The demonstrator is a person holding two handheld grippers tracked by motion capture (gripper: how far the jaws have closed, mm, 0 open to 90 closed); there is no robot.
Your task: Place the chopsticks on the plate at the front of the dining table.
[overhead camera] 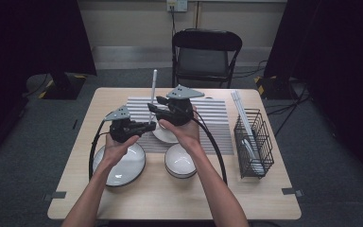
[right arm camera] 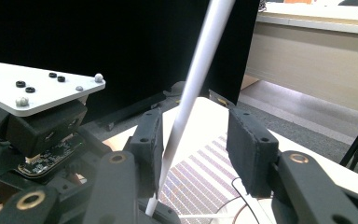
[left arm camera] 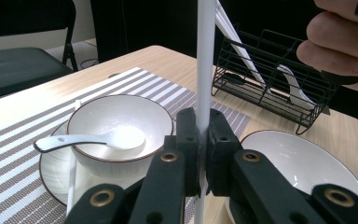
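A white chopstick [overhead camera: 154, 90] stands upright above the striped placemat [overhead camera: 215, 113], with my left gripper [overhead camera: 150, 124] shut on its lower part. In the left gripper view the jaws [left arm camera: 203, 123] pinch the chopstick [left arm camera: 205, 56]. My right gripper [overhead camera: 154, 107] sits just above and behind, open. In the right gripper view the chopstick [right arm camera: 200, 70] passes between its spread jaws [right arm camera: 193, 126] and leans close to the left one. Below lies a white bowl [left arm camera: 116, 116] holding a white spoon [left arm camera: 91, 139] on a saucer [left arm camera: 51, 170], and a second chopstick [left arm camera: 72, 182] rests on the saucer.
An empty bowl [overhead camera: 180, 163] and a larger dark-rimmed dish [overhead camera: 123, 165] sit near the table's front. A black wire rack [overhead camera: 253, 142] with chopsticks and a spoon stands at the right. A folding chair [overhead camera: 205, 56] stands behind the table.
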